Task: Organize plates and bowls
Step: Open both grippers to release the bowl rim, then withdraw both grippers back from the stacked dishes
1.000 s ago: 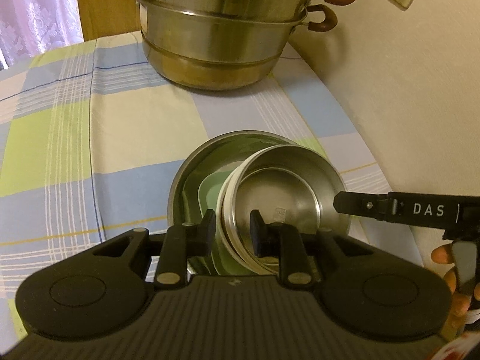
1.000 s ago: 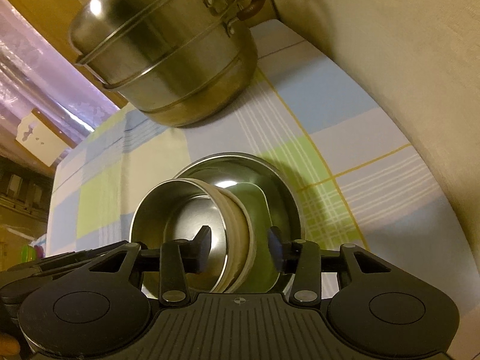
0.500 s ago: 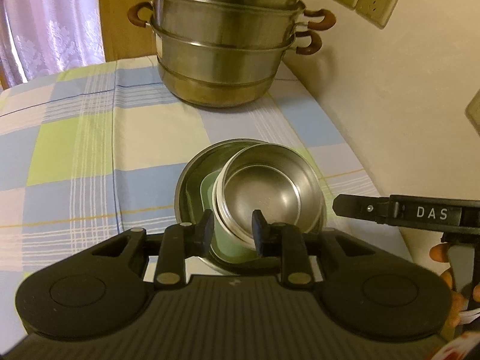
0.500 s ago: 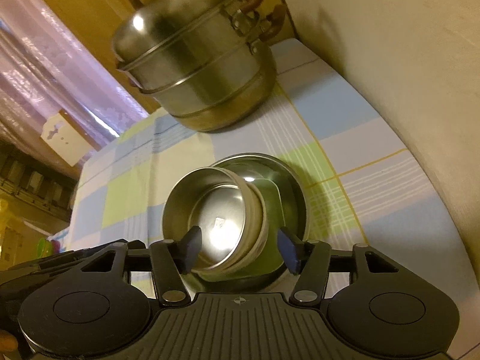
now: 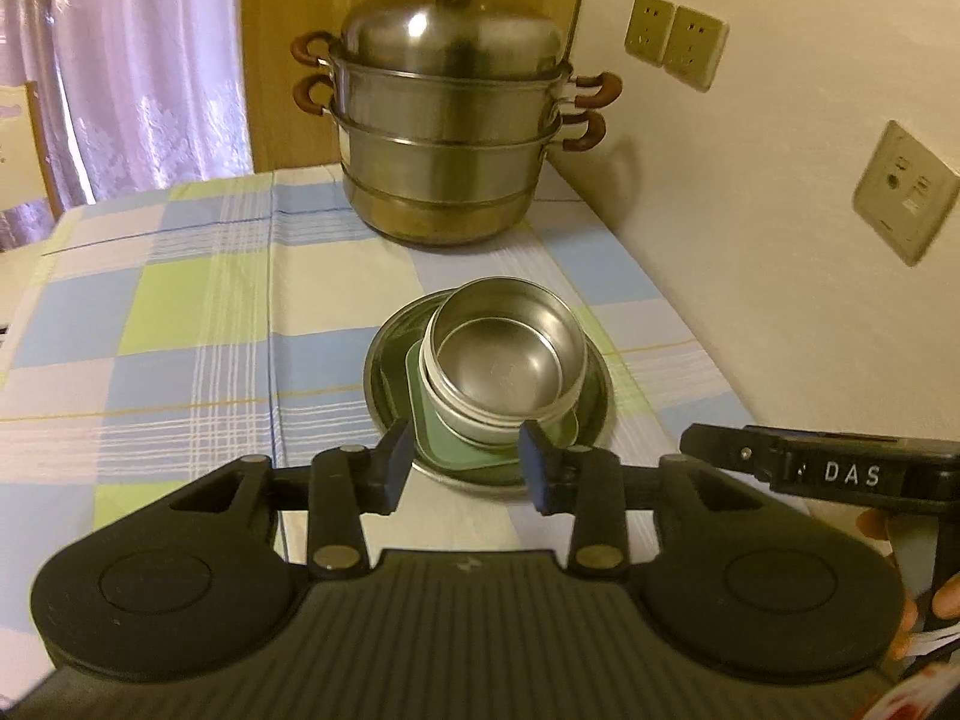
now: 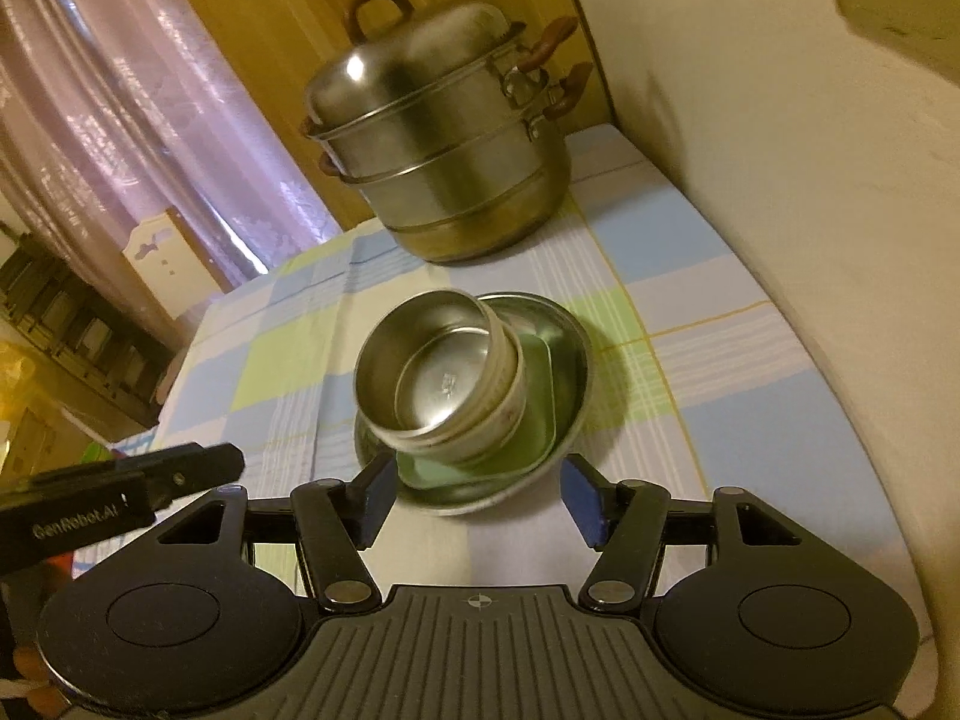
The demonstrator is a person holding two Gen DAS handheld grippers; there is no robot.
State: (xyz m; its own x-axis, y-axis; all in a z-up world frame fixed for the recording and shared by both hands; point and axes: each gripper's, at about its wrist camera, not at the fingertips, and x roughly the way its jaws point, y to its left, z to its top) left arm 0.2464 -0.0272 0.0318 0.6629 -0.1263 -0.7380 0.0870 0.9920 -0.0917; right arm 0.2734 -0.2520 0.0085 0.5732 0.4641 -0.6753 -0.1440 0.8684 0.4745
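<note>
**Nested stack set down; both tongs drawn back and empty**

The stacking step appears complete. A steel bowl [image 5: 507, 363], straight-walled and brushed, sits in a pale cream bowl [image 5: 474, 423]; both rest, tilted towards the left, on a green square plate [image 5: 438, 444] with rounded corners inside a wide, shallow steel dish [image 5: 393, 402]. The stack stands on the table [image 5: 180, 324], near its right edge by the wall and on the near side of a lidded two-tier steamer pot [image 5: 450, 138] of polished metal with brown handles. The left tongs [image 5: 467, 468] and right tongs [image 6: 477, 498] have just been opening; each stands partly open with nothing between its blue pads, clear of the stack's near rim. No other loose plate or bowl is visible, so the next move is probably only to level the leaning bowls. The checked tablecloth [image 5: 198, 276] looks soft; steel on glazed ware may slide.
</note>
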